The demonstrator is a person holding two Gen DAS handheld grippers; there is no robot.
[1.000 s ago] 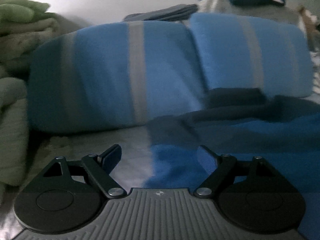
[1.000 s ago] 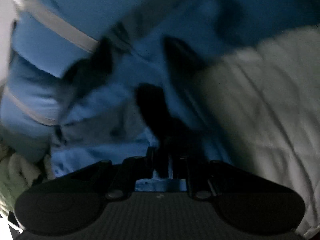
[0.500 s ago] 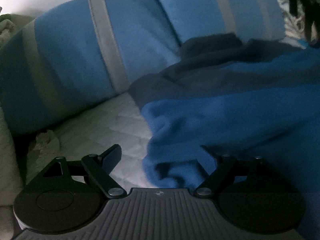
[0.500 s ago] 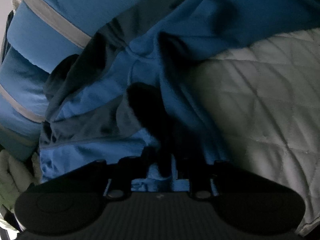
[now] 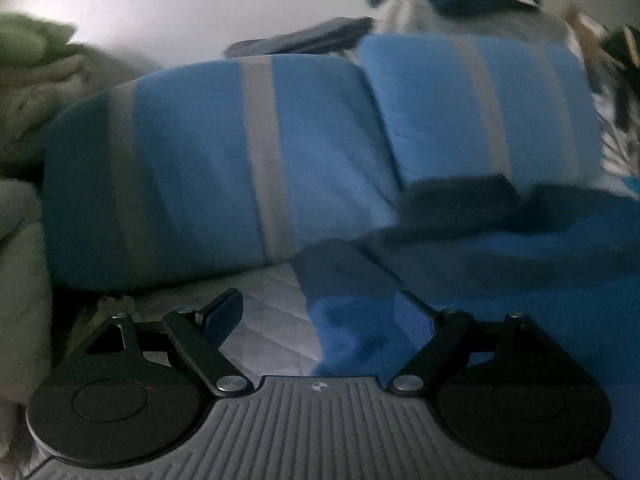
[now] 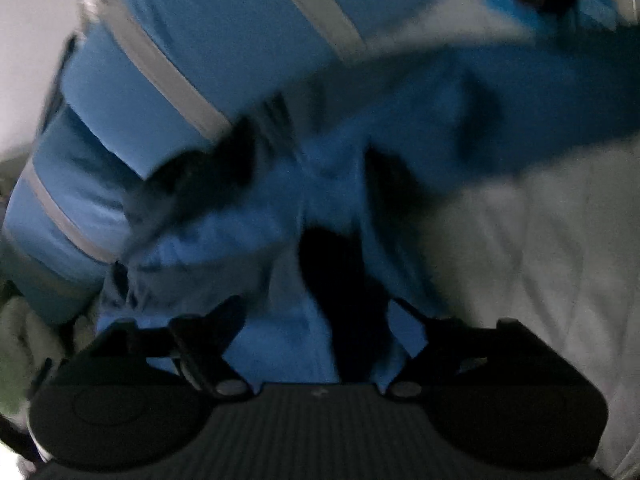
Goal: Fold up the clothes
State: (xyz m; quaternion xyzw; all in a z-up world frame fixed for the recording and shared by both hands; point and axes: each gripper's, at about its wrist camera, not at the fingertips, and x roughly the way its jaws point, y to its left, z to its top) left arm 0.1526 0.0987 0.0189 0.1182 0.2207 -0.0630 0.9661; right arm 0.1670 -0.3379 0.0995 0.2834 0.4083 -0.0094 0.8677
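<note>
Blue fleece, banded in dark navy, made up the garment lying rumpled on the quilted mattress, its far part against two striped pillows at the head edge. The right gripper was opening, its jaws already wide with cloth lying loosely between them but not pinched. The left gripper hovered with jaws apart and empty at the garment's near-left edge, half over bare quilting. I judged this a release between folds; the next move probably called for picking a fresh hem or corner and laying it flat. Motion blur and dim light hid the garment's outline, sleeves and collar, so its kind could not be told. A green blanket was cut off at left.
</note>
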